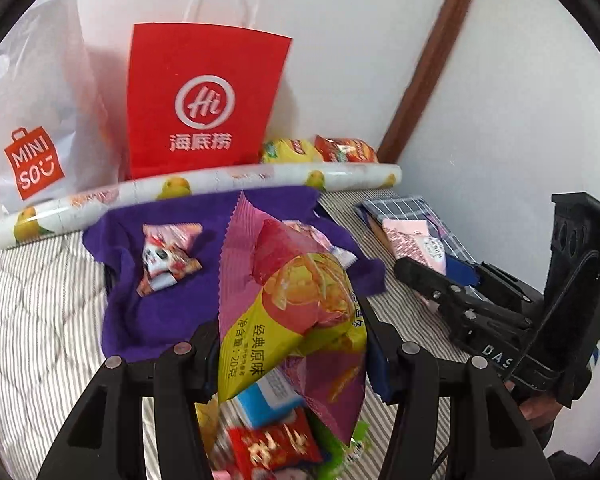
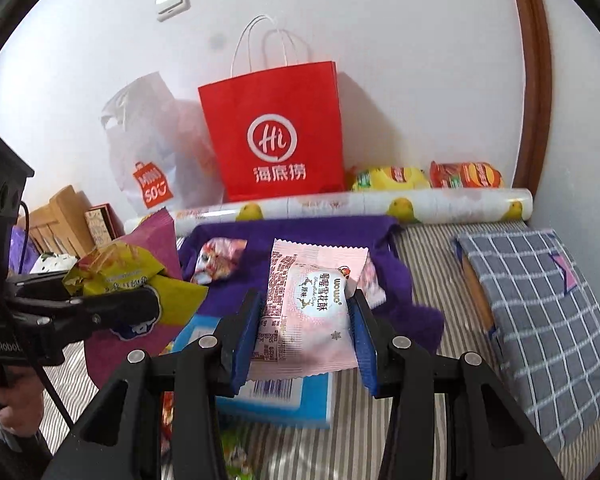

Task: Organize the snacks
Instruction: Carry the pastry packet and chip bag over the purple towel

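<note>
- The left gripper (image 1: 292,344) is clamped on a yellow and magenta snack bag (image 1: 296,300); the bag stands up between its jaws and hides much of the near middle of the left wrist view.
- The right gripper (image 2: 306,328) is clamped on a pink snowflake-crisp packet (image 2: 312,308); its blue pads (image 2: 246,332) press the packet's two sides, and the packet is held clear above the bedding.
- Just beyond both grippers a purple cloth (image 1: 148,312) lies spread on the striped bedding (image 1: 40,320), with a small panda-print candy packet (image 1: 168,260) resting on its left part.
- Below the held items, near the camera, lie a blue and white box (image 2: 292,400) and a red wrapped snack (image 1: 272,446).
- Farther off, a roll printed with yellow fruit (image 1: 260,178) lies across the bedding at the cloth's far edge.
- Behind the roll, a red paper bag (image 1: 204,100) stands against the wall, with a white Miniso plastic bag (image 1: 36,120) to its left.
- To the right of the red bag, behind the roll, lie a yellow chip bag (image 2: 388,178) and a red chip bag (image 2: 466,176).
- On the right, a grey checked cloth (image 2: 540,312) covers a flat item on the bedding, well apart from the purple cloth.
</note>
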`<state>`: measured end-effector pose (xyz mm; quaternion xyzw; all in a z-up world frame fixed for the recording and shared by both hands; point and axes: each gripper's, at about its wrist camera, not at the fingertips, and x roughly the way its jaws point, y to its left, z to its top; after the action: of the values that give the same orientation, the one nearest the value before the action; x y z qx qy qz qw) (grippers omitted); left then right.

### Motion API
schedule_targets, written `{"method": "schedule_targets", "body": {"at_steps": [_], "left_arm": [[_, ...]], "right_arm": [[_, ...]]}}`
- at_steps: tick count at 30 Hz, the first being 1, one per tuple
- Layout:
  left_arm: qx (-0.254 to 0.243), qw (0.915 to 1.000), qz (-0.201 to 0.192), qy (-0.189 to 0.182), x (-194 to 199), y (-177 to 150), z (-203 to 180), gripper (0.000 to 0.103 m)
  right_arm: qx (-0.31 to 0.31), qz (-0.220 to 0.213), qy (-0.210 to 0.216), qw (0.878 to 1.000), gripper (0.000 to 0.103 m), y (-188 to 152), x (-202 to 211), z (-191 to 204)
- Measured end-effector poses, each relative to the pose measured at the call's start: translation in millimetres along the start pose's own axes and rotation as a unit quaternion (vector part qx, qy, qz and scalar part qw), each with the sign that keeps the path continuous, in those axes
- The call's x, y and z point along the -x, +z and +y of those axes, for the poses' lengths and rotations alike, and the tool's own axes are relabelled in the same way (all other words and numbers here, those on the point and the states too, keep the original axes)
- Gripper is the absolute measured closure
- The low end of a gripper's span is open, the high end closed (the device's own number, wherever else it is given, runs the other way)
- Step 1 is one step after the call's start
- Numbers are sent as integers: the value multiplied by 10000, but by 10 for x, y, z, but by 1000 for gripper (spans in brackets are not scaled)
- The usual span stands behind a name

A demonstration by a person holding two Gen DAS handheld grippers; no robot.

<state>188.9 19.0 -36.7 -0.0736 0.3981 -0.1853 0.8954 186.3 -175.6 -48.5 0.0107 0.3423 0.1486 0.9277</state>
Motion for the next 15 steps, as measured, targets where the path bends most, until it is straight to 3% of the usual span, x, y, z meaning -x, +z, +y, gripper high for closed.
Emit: {"method": "schedule_targets", "body": {"at_steps": [15], "left_arm": [[491, 9981, -197, 320, -305, 269, 515, 49]], "right_arm": [[-34, 121, 353, 9993, 60, 509, -778, 0]]}}
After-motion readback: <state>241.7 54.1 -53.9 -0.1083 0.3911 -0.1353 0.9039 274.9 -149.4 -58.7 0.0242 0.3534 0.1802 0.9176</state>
